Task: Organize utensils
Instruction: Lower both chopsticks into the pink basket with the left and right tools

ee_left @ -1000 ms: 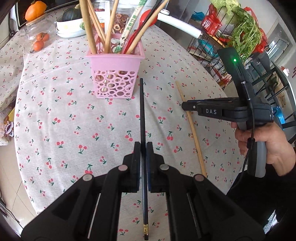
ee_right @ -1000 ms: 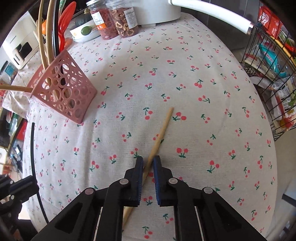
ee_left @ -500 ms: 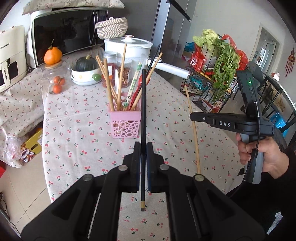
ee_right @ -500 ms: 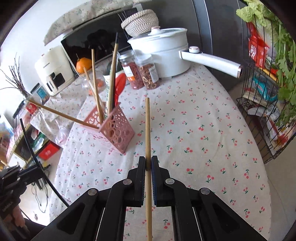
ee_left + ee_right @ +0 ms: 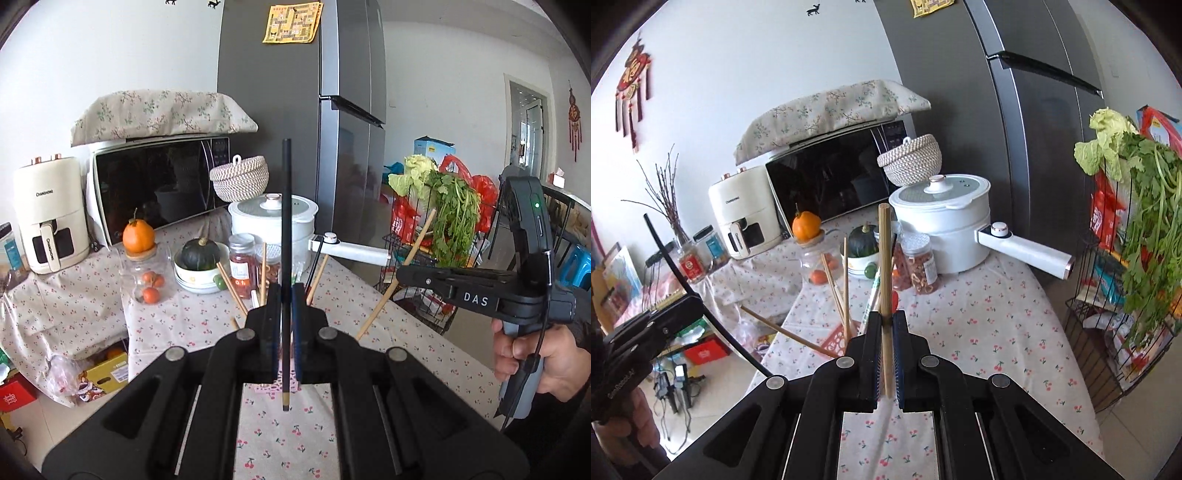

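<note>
My left gripper (image 5: 284,295) is shut on a black chopstick (image 5: 286,221) and holds it upright above the table. My right gripper (image 5: 885,321) is shut on a wooden chopstick (image 5: 884,258), also upright. In the left wrist view the right gripper (image 5: 400,275) is at the right with the wooden chopstick (image 5: 391,288) slanting through it. In the right wrist view the left gripper (image 5: 690,306) is at the left holding the black chopstick (image 5: 676,269). The pink utensil holder (image 5: 838,338) stands below, mostly hidden behind the fingers, with several chopsticks (image 5: 846,280) sticking out.
A white pot (image 5: 945,221) with a long handle, two jars (image 5: 921,264), a bowl with a green squash (image 5: 201,258), a microwave (image 5: 159,181) and an air fryer (image 5: 50,214) stand at the back. A wire rack with greens (image 5: 1137,240) stands right of the cherry-print tablecloth (image 5: 979,321).
Both grippers have lifted their chopsticks off the table and tilted up, so the chopsticks now stand upright above the holder. The views have swung from the tabletop to the room.
</note>
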`<state>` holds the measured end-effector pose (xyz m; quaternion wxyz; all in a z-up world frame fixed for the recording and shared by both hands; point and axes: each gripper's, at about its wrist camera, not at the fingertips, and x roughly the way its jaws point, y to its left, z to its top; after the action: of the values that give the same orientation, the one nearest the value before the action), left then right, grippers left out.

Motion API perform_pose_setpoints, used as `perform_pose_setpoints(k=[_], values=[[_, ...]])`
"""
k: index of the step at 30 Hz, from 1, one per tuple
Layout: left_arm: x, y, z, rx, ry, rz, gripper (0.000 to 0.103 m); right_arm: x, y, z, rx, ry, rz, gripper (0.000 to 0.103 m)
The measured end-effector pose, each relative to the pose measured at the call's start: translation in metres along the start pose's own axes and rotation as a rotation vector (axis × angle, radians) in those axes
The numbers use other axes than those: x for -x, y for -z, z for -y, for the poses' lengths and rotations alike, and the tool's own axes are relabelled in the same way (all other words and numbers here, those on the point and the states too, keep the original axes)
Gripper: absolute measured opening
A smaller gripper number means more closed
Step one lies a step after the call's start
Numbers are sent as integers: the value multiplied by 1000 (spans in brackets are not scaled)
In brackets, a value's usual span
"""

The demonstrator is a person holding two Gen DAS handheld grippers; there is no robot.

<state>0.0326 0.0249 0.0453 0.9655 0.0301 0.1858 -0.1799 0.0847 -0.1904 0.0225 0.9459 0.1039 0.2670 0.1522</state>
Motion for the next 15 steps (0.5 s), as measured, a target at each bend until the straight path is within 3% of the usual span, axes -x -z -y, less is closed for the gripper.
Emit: perform_pose_setpoints(k=[11, 15], values=[[-29, -11, 13, -26, -72, 100, 6, -1, -17, 3, -31, -19, 31, 6], [-45, -12, 13, -19, -93, 100, 6, -5, -20, 5, -36, -14, 35, 6]])
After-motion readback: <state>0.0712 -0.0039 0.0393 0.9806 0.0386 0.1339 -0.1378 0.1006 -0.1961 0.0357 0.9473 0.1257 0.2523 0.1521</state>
